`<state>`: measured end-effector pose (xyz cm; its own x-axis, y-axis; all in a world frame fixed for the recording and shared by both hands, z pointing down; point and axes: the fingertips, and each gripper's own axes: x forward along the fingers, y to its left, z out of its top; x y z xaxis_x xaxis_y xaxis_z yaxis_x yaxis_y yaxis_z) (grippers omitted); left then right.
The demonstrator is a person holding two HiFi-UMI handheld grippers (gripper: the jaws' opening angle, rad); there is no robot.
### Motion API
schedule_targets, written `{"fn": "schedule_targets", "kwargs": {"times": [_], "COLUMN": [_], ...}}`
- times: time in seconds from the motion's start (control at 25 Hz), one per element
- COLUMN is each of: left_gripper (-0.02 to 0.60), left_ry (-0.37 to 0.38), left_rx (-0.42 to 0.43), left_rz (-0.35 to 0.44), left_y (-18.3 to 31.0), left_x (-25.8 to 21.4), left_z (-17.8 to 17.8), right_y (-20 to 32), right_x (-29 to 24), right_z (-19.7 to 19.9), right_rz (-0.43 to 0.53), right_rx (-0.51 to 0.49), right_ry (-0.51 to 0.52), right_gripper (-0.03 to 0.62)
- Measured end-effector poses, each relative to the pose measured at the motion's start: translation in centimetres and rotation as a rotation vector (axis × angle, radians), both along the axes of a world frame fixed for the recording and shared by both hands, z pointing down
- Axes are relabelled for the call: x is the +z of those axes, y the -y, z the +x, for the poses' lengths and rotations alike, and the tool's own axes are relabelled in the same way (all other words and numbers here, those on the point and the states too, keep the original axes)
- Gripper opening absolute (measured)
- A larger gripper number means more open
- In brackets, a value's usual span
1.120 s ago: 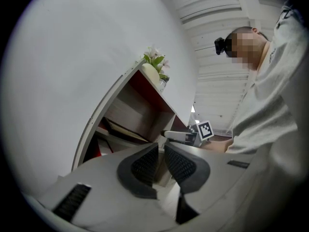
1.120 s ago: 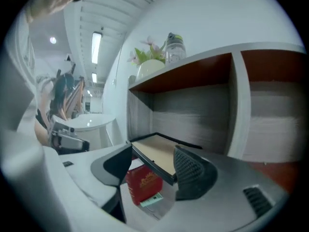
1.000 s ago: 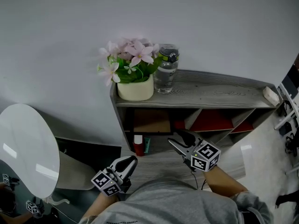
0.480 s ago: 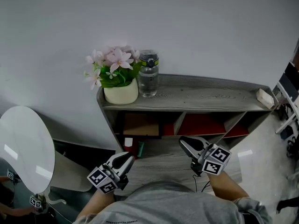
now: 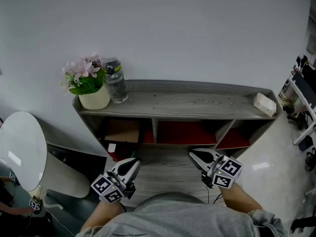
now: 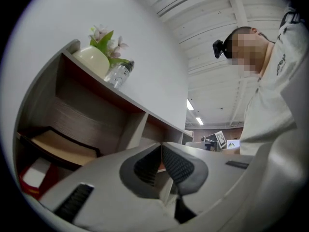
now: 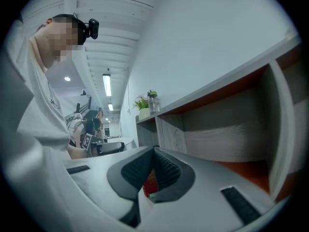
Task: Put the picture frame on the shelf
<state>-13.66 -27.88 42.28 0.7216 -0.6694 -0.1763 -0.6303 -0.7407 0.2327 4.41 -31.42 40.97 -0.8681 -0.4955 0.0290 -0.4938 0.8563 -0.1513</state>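
- The left gripper (image 5: 134,162) is held low in front of the shelf (image 5: 197,100). In the left gripper view its ribbed pads meet at the tips with nothing between them.
- The right gripper (image 5: 193,153) is level with it on the other side. Its jaws are likewise closed at the tips and empty; the red seen through the slit below them is a thing far behind, not something gripped.
- The picture frame (image 5: 122,131), a brown panel with a dark border, sits in the shelf's leftmost lower compartment, apart from both grippers. The top board shades it, and I cannot tell whether it leans on the back wall or lies flat.
- Just below and in front of the frame is a red can with a white top (image 5: 112,148). Only part of it shows, and its lower end is lost in shadow.
- On the shelf top at the left end stand a cream pot of pink flowers (image 5: 93,98) and, touching or just beside it, a clear bottle (image 5: 115,83). A small white block (image 5: 265,104) lies at the far right end.
- The middle and right compartments show red floors (image 5: 183,132); their depths are dark.
- A round white table (image 5: 22,151) is cut off by the left edge.
- The person's grey shirt (image 5: 173,217) fills the bottom and hides the forearms behind the marker cubes.
- At the right edge stand racks too small and cropped to name.
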Motion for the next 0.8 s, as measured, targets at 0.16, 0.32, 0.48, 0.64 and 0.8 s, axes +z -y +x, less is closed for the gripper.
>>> {"fn": "schedule_targets", "kwargs": {"times": [0.16, 0.32, 0.48, 0.64, 0.8], "left_gripper": [0.014, 0.015, 0.014, 0.014, 0.014], "left_ry": [0.014, 0.023, 0.017, 0.015, 0.027], "left_rx": [0.025, 0.038, 0.028, 0.031, 0.054], "left_rz": [-0.013, 0.004, 0.007, 0.001, 0.002], "left_y": [-0.2, -0.3, -0.2, 0.1, 0.5], "left_x": [0.7, 0.5, 0.3, 0.4, 0.3], "left_z": [5.3, 8.1, 8.5, 8.6, 8.7], "right_y": [-0.6, -0.6, -0.8, -0.8, -0.5], "right_x": [0.4, 1.0, 1.3, 1.4, 1.5], "right_z": [4.3, 6.6, 7.6, 7.7, 7.3], "right_rz": [-0.018, -0.021, -0.007, 0.004, -0.001], "right_rx": [-0.029, -0.026, -0.015, -0.011, -0.006], "right_ry": [0.042, 0.037, 0.017, 0.016, 0.026], "right_gripper": [-0.002, -0.001, 0.000, -0.001, 0.000]}}
